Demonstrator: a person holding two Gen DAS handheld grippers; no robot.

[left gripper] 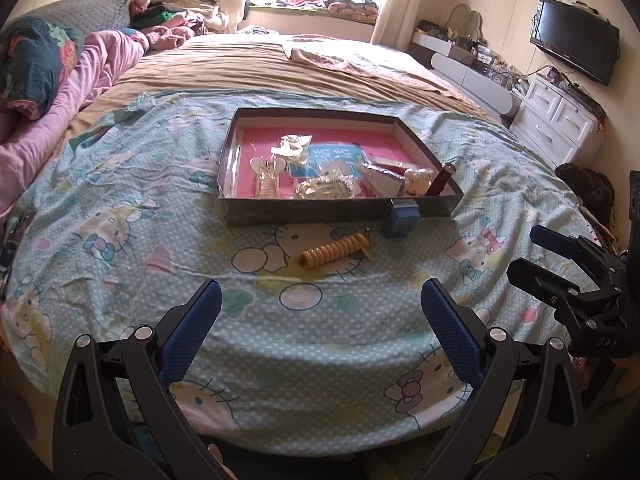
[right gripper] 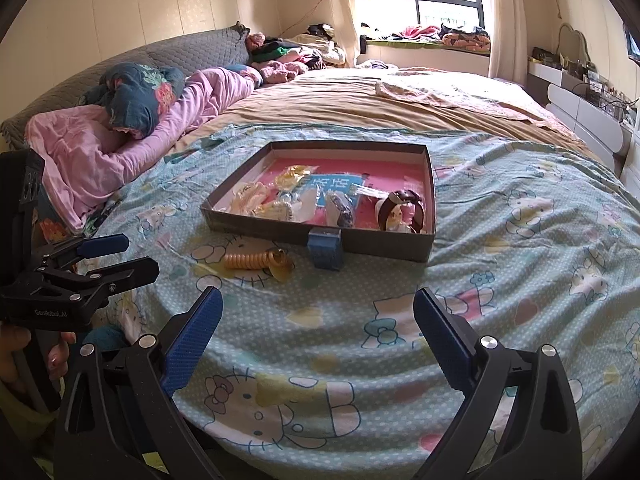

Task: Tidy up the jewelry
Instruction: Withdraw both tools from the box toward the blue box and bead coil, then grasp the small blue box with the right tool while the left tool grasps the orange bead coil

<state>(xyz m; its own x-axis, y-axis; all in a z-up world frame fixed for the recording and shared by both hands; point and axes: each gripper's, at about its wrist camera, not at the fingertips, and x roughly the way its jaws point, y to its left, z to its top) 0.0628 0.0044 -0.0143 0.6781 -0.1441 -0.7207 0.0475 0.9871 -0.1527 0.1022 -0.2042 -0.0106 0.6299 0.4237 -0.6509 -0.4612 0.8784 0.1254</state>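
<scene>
A shallow dark box [left gripper: 304, 210] [right gripper: 280, 230] with a pink floor lies on the cartoon-print bedspread and holds several packets, a hair claw and a brown watch [right gripper: 404, 206]. In front of its near wall lie an orange spiral hair tie [left gripper: 334, 251] [right gripper: 250, 261] with a small gold charm, and a small blue box [left gripper: 401, 218] [right gripper: 326, 249]. My left gripper [left gripper: 320, 312] hovers open above the bedspread, short of the hair tie, nothing between its blue pads. My right gripper [right gripper: 318, 320] is open too and empty, a little short of the blue box.
The bed runs back to a pink quilt [right gripper: 120, 144], pillows and a heap of clothes by the window. White drawers [left gripper: 556, 120] and a wall TV [left gripper: 574, 38] stand on the right. A hand [right gripper: 36, 354] holds the left gripper's handle at the bed's near edge.
</scene>
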